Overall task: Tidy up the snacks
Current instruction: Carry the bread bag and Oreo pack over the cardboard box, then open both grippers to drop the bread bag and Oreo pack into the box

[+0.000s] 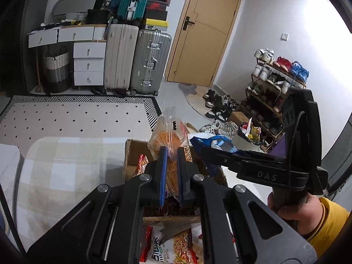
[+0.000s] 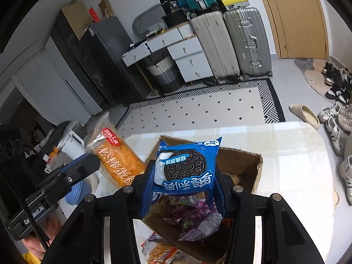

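Note:
My left gripper is shut on a clear bag of orange floss cake and holds it above an open cardboard box. The same bag shows at the left in the right wrist view, in the left gripper. My right gripper is shut on a blue Oreo packet, held above the box. That packet also shows in the left wrist view, in the right gripper. The box holds several snack packs, among them a purple one.
The box stands on a table with a pale checked cloth. A noodle-snack pack lies on the table in front of the box. Beyond are a dotted rug, suitcases, drawers and a shoe rack.

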A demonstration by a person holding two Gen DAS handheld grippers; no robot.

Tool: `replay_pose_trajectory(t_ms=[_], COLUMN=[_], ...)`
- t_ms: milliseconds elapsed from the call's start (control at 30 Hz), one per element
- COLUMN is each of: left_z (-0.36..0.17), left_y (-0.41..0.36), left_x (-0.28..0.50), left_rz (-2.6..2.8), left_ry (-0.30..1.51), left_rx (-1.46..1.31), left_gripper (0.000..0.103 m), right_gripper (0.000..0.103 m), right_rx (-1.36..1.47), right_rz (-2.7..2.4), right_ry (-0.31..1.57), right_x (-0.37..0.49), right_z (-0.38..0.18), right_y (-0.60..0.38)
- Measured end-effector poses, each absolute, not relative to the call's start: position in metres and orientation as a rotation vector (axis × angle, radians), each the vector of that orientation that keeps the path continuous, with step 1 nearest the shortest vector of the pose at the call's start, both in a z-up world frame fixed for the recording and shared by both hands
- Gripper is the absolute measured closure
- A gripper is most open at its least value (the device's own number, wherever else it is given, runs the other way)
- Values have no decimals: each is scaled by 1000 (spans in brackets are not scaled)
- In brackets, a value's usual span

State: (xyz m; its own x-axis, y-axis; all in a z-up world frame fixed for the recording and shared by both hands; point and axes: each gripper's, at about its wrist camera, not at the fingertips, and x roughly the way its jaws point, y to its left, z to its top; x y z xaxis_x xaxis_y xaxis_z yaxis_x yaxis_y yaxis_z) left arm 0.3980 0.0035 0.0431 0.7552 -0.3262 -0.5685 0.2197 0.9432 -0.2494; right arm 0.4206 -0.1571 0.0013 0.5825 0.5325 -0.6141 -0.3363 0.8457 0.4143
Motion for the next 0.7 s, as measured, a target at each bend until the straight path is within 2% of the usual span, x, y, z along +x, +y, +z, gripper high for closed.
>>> replay_pose_trajectory(t_ms=[700], left_z=[-9], left_y=[-10], left_x=[432], left_rz=[-323], left_ry=[719], left_rx=[-135], left_gripper=[97], right_gripper=[54], right_rx=[169], right_rz=[440], right_ry=[829], right_x=[426], right_z=[-22], right_y=[-142])
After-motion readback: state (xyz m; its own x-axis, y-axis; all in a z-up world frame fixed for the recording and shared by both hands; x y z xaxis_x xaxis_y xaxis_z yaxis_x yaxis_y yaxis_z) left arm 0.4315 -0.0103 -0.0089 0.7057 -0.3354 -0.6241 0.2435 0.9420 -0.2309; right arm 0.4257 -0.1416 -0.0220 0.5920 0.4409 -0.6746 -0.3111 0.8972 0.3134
